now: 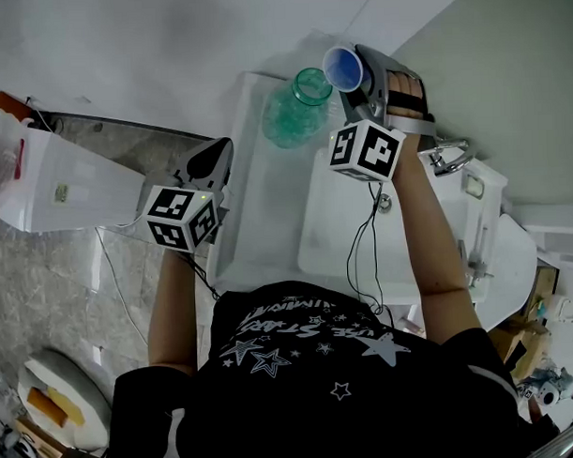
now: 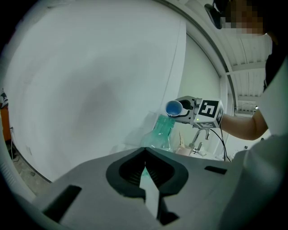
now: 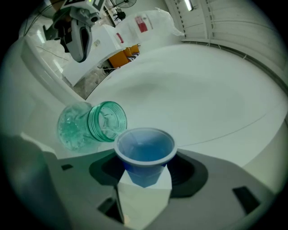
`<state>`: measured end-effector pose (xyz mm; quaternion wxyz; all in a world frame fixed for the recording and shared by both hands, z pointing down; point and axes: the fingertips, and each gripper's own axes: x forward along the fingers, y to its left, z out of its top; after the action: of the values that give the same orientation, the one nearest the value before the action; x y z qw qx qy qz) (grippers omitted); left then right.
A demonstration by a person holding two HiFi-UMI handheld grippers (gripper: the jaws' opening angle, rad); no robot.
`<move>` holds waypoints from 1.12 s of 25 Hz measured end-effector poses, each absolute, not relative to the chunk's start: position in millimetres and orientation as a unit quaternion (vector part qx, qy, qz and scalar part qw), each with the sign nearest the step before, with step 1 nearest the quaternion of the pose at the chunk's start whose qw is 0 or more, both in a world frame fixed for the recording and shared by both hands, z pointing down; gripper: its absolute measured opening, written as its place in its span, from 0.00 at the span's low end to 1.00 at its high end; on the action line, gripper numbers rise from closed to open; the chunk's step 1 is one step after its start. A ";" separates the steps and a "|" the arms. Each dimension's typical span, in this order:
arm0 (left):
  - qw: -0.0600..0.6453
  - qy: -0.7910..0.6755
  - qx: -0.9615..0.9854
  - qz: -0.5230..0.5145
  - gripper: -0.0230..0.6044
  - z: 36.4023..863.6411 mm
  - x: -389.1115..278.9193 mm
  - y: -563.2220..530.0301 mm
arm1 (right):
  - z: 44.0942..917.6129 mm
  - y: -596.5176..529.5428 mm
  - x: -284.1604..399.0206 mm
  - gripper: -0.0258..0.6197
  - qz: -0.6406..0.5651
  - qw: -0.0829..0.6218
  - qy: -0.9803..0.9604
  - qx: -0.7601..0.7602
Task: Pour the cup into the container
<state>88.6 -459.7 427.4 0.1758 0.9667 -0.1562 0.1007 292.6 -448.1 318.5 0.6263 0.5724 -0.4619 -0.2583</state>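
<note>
Blue cup grasped by right gripper, jar mouth at its 10 o'clock; bring rim over mouth, tip slowly; left gripper clenched, empty

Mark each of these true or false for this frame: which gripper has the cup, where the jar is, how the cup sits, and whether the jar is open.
1. The right gripper holds the blue cup in its fingers. True.
2. The green jar is clamped in the left gripper. False: the left gripper's fingers are together with nothing between them, and the jar stands well ahead of it.
3. The cup is tipped on its side with its mouth next to the jar's mouth. True.
4. The jar has a lid on it. False: its threaded mouth is open.
</note>
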 end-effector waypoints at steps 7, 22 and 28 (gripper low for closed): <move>0.176 -0.159 0.966 0.100 0.06 427.2 86.4 -456.2 | 319.9 -447.5 291.0 0.47 -0.276 0.636 -0.449 0.563; 0.170 -0.184 0.963 0.094 0.06 419.1 65.3 -439.0 | 309.5 -438.9 289.5 0.47 -0.228 0.587 -0.483 0.609; 0.166 -0.195 0.962 0.093 0.06 414.5 54.0 -420.5 | 305.6 -428.5 290.0 0.47 -0.198 0.545 -0.509 0.637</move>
<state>54.0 -420.5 414.5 0.1664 0.9621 -0.1949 0.0931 290.0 -428.5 305.6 0.5448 0.6365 -0.5088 -0.1978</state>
